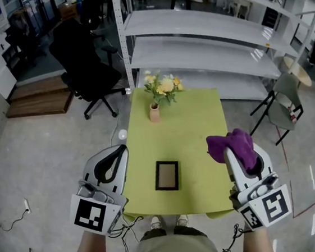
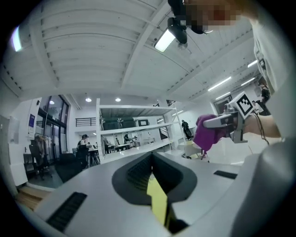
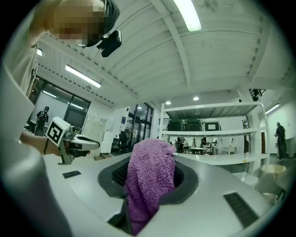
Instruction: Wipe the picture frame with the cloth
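We hold the cloth in the right gripper. Its jaws are closed on the purple fabric, which hangs over their tips. The left gripper is empty, and its jaws are pressed together. The frame lies flat on the green table near the front edge, between the two grippers, and neither touches it. We judge that wiping is not yet begun. The next move calls for lowering the cloth onto the frame, perhaps with the left gripper steadying it. Both gripper views look up at the ceiling and do not show the frame. What the frame holds we cannot make out.
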Motion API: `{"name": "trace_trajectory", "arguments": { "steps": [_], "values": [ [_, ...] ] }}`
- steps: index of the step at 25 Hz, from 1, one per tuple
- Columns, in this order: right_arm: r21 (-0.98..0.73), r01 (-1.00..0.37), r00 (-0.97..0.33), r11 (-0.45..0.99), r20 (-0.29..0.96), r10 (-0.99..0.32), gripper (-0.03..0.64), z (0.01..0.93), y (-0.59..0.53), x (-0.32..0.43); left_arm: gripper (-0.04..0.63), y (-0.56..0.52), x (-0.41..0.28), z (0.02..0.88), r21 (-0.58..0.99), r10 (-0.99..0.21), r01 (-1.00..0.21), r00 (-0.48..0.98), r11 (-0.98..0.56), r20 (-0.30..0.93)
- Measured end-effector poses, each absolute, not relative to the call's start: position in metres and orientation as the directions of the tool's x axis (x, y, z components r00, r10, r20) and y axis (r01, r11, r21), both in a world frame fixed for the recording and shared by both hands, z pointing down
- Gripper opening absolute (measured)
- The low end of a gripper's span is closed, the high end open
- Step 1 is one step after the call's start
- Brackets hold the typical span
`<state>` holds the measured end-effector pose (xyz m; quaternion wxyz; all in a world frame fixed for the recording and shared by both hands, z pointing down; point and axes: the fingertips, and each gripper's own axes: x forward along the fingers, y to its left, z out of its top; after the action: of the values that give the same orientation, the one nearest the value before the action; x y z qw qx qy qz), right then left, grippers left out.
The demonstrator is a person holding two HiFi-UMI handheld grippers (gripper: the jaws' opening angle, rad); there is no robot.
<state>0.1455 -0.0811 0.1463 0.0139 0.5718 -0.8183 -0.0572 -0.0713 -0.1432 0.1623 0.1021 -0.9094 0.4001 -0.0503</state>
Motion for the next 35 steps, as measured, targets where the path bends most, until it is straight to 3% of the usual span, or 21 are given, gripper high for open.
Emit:
{"name": "trace_trajectory", "arguments": {
  "steps": [11,25,35],
  "values": [
    [0.126,-0.932,-0.352,0.341,-0.073,-0.933,0.117,0.131,-0.041,0.139,0.008,-0.102,-0.071,0.154,-0.194,-0.736,-0.723,0.676,-0.663,-0.005],
    [0.097,-0.891,-0.437,0.443,0.08,-0.896,0.117,0.188,-0.042,0.119,0.008,-0.094,-0.07,0.193,-0.148,-0.764,-0.752,0.643,-0.643,0.051],
    [0.084,-0.894,-0.431,0.44,0.102,-0.896,0.115,0.195,-0.058,0.127,0.008,-0.102,-0.068,0.194,-0.197,-0.768,-0.746,0.637,-0.636,0.07]
  ]
}}
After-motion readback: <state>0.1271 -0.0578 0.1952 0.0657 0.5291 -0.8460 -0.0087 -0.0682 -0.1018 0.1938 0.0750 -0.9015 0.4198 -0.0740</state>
